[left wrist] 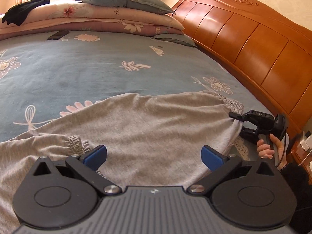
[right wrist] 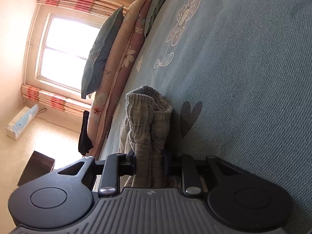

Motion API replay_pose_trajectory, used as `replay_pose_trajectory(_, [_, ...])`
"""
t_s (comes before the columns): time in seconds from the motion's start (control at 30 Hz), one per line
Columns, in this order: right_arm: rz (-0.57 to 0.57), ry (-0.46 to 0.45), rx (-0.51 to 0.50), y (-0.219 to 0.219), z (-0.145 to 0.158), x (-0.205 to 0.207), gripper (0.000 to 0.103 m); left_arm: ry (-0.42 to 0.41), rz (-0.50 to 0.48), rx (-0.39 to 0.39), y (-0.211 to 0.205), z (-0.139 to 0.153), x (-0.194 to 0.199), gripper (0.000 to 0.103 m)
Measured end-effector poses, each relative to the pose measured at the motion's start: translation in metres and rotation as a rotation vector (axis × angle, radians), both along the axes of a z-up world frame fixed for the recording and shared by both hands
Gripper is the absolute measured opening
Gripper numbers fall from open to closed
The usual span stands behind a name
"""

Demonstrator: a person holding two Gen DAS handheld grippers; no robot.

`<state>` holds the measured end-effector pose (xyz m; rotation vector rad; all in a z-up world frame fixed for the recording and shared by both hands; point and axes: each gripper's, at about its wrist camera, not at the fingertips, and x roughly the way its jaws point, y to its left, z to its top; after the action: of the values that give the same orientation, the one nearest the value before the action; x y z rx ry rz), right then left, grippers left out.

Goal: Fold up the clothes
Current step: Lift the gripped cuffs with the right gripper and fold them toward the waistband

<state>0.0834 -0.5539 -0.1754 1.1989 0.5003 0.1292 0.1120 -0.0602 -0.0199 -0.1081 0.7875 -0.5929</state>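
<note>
Early days here: the grey trousers (left wrist: 136,128) lie loose and rumpled across the near part of the bed (left wrist: 97,64), one cuffed leg trailing out at nine o'clock, no crisp fold in them yet. The left gripper (left wrist: 154,156) hangs over the middle of the cloth, jaws spread wide, gripping nothing. Over at three o'clock the right gripper (left wrist: 238,118) is clenched on the bunched waistband (right wrist: 149,117), the elastic standing up between its jaws. I'd say one end is secured; the left must still catch a leg end, and all the smoothing and folding remains.
</note>
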Motion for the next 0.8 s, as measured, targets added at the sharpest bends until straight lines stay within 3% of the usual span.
replay_pose_trajectory(0.17, [0.027,0.053,0.021,-0.002,0.004,0.017,0.031,0.072,0.037,-0.045,-0.008,-0.012,0.002,0.102])
replay_pose_trajectory(0.4, [0.005,0.042,-0.099,0.016,0.024,0.002,0.026,0.034,0.125,0.001,0.021,0.009,0.002,0.102])
replay_pose_trajectory(0.57, [0.030,-0.004,-0.237,0.040,0.074,0.001,0.025,0.047,0.221,0.115,0.051,0.023,0.004,0.102])
replay_pose_trajectory(0.8, [0.111,-0.051,-0.455,0.105,0.149,0.003,0.025,0.010,0.300,0.123,0.109,0.041,-0.015,0.102])
